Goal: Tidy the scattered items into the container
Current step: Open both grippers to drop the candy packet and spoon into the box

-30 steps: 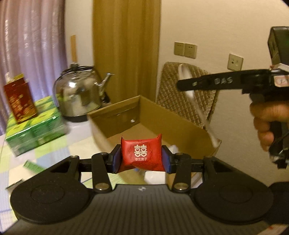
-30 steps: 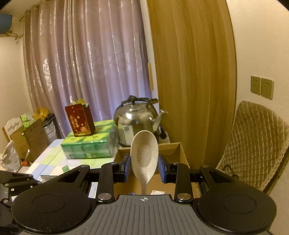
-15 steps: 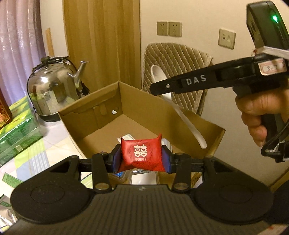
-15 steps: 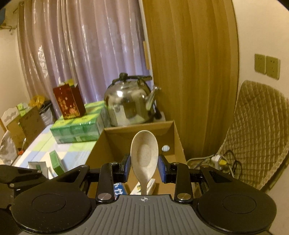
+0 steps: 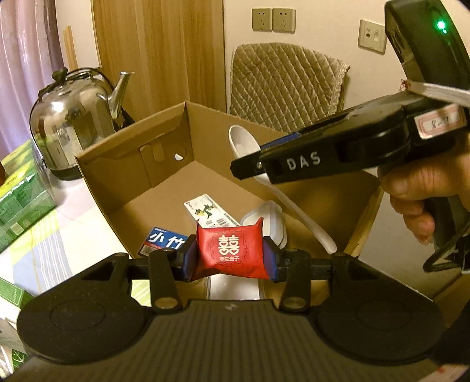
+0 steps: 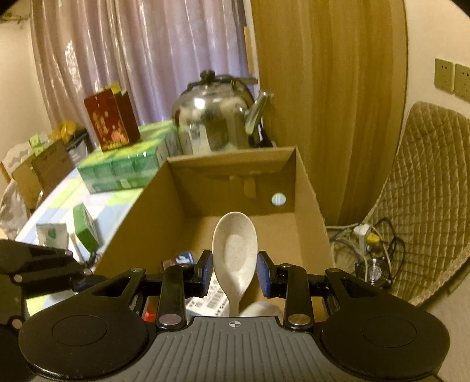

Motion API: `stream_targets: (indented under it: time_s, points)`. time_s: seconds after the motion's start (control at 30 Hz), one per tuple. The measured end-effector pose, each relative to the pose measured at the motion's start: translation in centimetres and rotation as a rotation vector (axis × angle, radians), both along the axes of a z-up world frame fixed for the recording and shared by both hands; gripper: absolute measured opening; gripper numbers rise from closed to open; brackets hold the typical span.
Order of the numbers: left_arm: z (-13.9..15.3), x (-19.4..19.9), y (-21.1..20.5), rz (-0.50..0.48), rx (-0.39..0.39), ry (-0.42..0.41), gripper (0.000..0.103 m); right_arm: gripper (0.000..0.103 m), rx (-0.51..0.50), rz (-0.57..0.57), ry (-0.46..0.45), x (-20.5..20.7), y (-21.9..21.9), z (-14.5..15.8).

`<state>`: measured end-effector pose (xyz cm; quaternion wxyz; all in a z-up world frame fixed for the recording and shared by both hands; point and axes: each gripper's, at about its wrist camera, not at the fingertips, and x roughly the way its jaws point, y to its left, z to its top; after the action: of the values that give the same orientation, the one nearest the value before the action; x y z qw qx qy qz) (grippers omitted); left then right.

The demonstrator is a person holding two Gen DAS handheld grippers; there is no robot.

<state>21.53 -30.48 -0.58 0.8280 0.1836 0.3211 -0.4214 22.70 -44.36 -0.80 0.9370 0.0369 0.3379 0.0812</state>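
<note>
— Curtains (image 6: 132, 58) hang at the back, mauve beside a tan drape, and a checked table (image 6: 97, 202) runs off to the left. What sits ahead of the two grippers?

— One open cardboard box (image 6: 235, 173), straight ahead of and below both. Past its far wall stands one steel kettle (image 6: 217, 120); left of that, a block of green packs (image 6: 123, 167) with one dark red carton (image 6: 111, 120) on top.

— And the left gripper (image 5: 230, 255)?

— Clenched on one red packet (image 5: 230, 252) with white characters, held between both pads above the near edge of the box.

— The right gripper (image 6: 234, 271)?

— Grasping one pale spoon (image 6: 235, 249) by the neck, bowl up and handle slanting down into the box. In the left view it reaches in from the right, with a hand (image 5: 423, 199) on its grip.

— Anything in the way below?

— Already lying on the box floor, under the left gripper: one blue-and-white pack (image 5: 164, 241), one white printed carton (image 5: 210, 213) and one white lidded tub (image 5: 264, 220). The spoon handle crosses just above the tub.

— Things still outside?

— Left of the right gripper, on the table, one small green box (image 6: 85, 232) and one white-and-green box (image 6: 53, 235) just beside it. To the right, off the table, one quilted chair back (image 6: 426, 188), with a tangle of cables (image 6: 373, 244) on the floor. Two wall socket plates (image 5: 273, 20) and a third (image 5: 371, 35) show above the chair.
</note>
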Motion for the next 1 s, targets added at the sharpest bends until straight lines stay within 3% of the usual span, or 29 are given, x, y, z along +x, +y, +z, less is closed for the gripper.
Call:
stream_targets:
  time_s: [0.47, 1.0]
  points:
    - [-1.1, 0.3, -0.3, 0.006, 0.019, 0.010, 0.043, 0.029, -0.019, 0.018, 0.032, 0.2, 0.4, -1.5]
    - [-0.1, -0.4, 0.7, 0.013, -0.006, -0.019, 0.048, 0.030, -0.020, 0.022, 0.037, 0.0, 0.7, -1.6]
